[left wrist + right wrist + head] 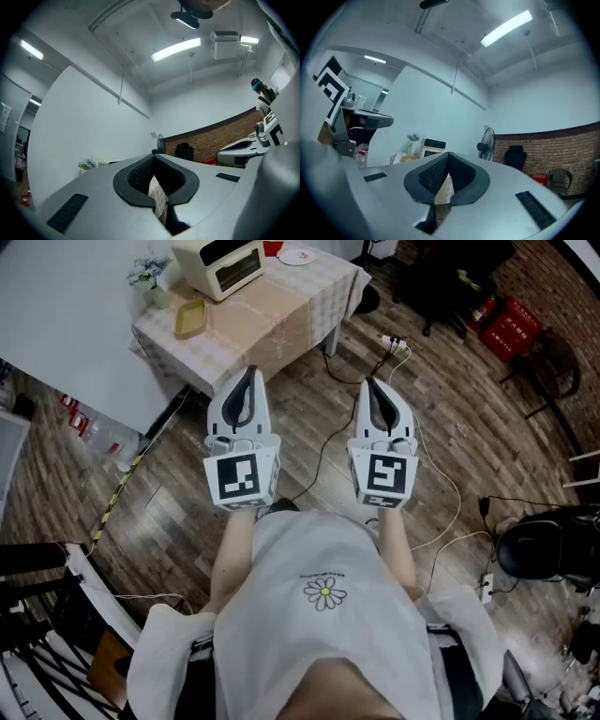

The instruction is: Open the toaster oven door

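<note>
Cream toaster oven point(220, 266), one, sits at the far left end of one cloth-covered table point(281, 320), door shut. One yellow tray point(190, 318), one plate point(300, 256) and one flower vase point(150, 282) share the top. Two grippers, left gripper point(247, 381) and right gripper point(374, 388): both jaws pressed together, nothing between, side by side, apart from the oven. Wood plank floor point(319, 442), open on the table's near side; red crate point(511, 326) far right.

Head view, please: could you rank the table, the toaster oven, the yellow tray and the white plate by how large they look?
1. table
2. toaster oven
3. yellow tray and white plate: these look about alike, so I leave them unranked.
</note>
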`<state>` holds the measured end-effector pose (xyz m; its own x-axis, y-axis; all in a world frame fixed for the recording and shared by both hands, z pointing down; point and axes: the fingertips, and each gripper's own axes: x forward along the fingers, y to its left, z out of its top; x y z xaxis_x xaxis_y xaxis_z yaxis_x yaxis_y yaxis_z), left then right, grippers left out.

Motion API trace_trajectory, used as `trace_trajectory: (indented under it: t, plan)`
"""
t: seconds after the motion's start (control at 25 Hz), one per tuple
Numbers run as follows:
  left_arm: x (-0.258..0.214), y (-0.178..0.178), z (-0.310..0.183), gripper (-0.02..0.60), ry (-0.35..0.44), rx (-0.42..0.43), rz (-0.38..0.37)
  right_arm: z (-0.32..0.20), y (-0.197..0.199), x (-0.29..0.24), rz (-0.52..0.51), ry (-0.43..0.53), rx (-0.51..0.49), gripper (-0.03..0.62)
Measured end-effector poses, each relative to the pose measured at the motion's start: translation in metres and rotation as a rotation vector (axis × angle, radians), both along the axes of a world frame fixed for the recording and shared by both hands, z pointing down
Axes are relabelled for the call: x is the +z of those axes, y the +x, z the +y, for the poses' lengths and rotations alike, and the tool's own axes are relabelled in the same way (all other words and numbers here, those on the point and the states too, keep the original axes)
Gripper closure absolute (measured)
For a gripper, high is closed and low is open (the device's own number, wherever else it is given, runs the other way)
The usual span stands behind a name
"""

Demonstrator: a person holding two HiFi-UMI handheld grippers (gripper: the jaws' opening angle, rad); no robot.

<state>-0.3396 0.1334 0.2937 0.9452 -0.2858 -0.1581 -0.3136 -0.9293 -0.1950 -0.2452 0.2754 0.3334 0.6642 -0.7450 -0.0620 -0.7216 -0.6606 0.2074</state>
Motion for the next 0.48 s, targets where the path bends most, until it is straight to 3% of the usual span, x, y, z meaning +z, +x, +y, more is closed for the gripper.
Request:
trace_trajectory:
  t: [0.48]
  plan:
    - [0.0038, 0.0005, 0.0050, 0.565, -0.019, 0.004, 0.011, 0.0039, -0.0028, 0.0042, -0.013, 0.002, -0.028, 0.585]
